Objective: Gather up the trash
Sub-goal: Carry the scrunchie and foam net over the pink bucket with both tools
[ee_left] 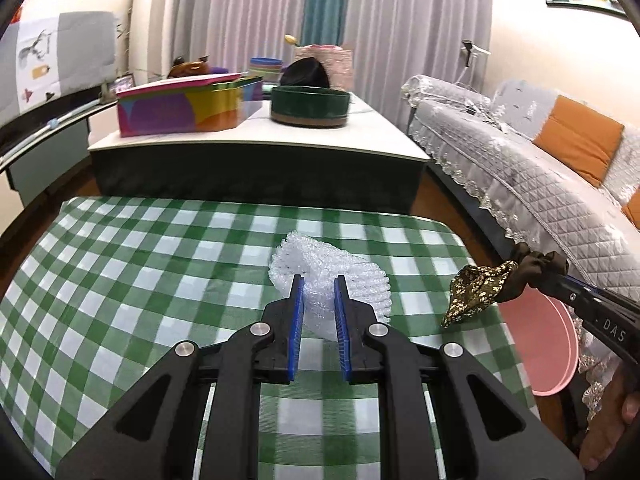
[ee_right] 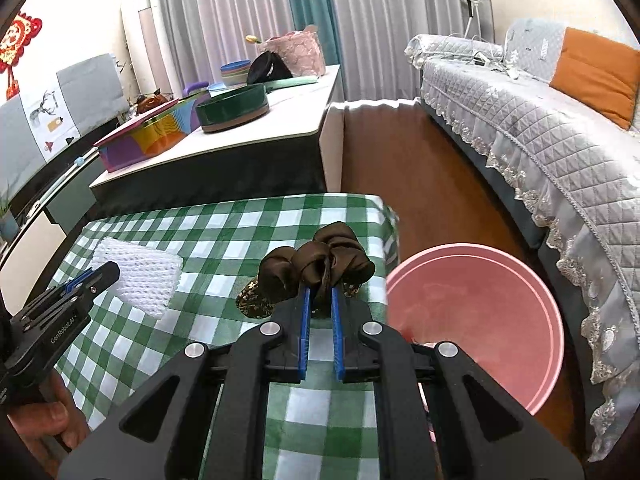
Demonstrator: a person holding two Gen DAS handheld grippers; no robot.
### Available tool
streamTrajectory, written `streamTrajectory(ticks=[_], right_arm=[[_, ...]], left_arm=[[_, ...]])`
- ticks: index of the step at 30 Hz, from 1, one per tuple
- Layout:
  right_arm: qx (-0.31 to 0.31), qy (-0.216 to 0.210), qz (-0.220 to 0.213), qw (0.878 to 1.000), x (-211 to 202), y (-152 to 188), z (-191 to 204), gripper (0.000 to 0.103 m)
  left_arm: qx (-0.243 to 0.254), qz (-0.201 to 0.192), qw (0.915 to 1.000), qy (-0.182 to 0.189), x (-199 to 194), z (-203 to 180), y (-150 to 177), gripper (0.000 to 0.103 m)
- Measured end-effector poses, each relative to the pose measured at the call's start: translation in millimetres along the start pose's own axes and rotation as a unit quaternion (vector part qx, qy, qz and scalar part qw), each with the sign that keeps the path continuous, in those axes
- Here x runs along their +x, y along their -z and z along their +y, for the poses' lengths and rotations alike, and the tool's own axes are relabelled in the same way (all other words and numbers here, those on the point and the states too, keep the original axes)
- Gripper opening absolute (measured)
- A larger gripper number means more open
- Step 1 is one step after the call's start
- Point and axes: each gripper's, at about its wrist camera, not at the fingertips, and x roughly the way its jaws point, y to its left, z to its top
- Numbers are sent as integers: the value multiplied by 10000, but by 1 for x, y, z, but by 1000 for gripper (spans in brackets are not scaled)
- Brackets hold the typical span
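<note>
A white foam net sleeve (ee_left: 344, 276) lies on the green checked tablecloth (ee_left: 140, 264). My left gripper (ee_left: 318, 280) is closed around its near end; it also shows in the right wrist view (ee_right: 102, 272) with the sleeve (ee_right: 140, 276). My right gripper (ee_right: 320, 290) is shut on a brown floral scrunchie (ee_right: 316, 268) and holds it above the table's right edge. The scrunchie also shows in the left wrist view (ee_left: 488, 284), hanging from the right gripper (ee_left: 532, 276). A pink basin (ee_right: 500, 280) sits on the floor right of the table.
A low white table (ee_left: 256, 140) beyond holds a colourful box (ee_left: 180, 108) and a dark green round tin (ee_left: 310, 106). A grey quilted sofa (ee_right: 540, 128) runs along the right. Brown floor (ee_right: 400, 176) lies between.
</note>
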Motion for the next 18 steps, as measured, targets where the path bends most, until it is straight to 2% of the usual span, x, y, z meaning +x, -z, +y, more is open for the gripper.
streamTrajectory(ticks=[18], right_arm=[[219, 390, -202, 9988, -33, 4, -53, 10]], left_arm=[[335, -7, 9982, 507, 5, -61, 2, 15]])
